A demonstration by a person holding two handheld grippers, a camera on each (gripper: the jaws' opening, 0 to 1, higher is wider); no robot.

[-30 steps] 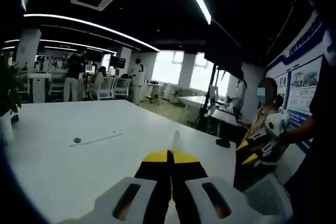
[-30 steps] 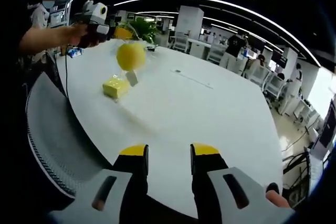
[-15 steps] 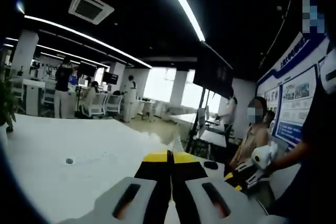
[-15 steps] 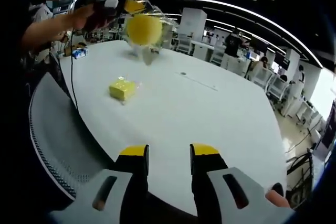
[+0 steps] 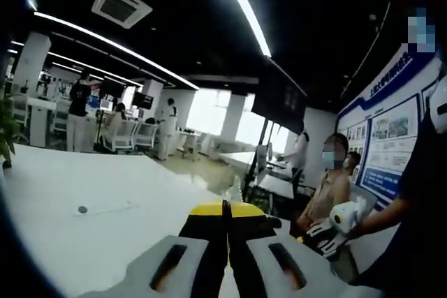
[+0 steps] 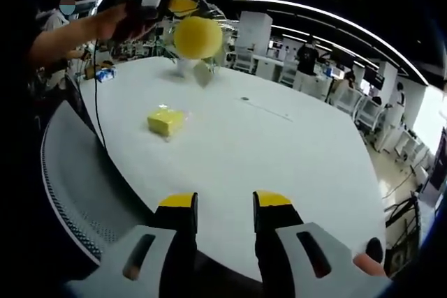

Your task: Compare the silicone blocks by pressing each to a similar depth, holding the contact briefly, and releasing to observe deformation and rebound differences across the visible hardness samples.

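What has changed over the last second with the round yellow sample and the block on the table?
The left gripper has lifted the round yellow sample, in a clear bag, up and away from the yellow block. The block remains on the white table. The left jaws stay shut; the right gripper stays open and empty.

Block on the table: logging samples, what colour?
Yellow block, in clear wrap; best in the right gripper view.

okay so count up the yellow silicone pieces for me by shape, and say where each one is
Round yellow piece: 1, in a clear bag hanging from the left tool, above the white table.
Square yellow block: 1, lying on the table in clear wrap.
Total: 2.
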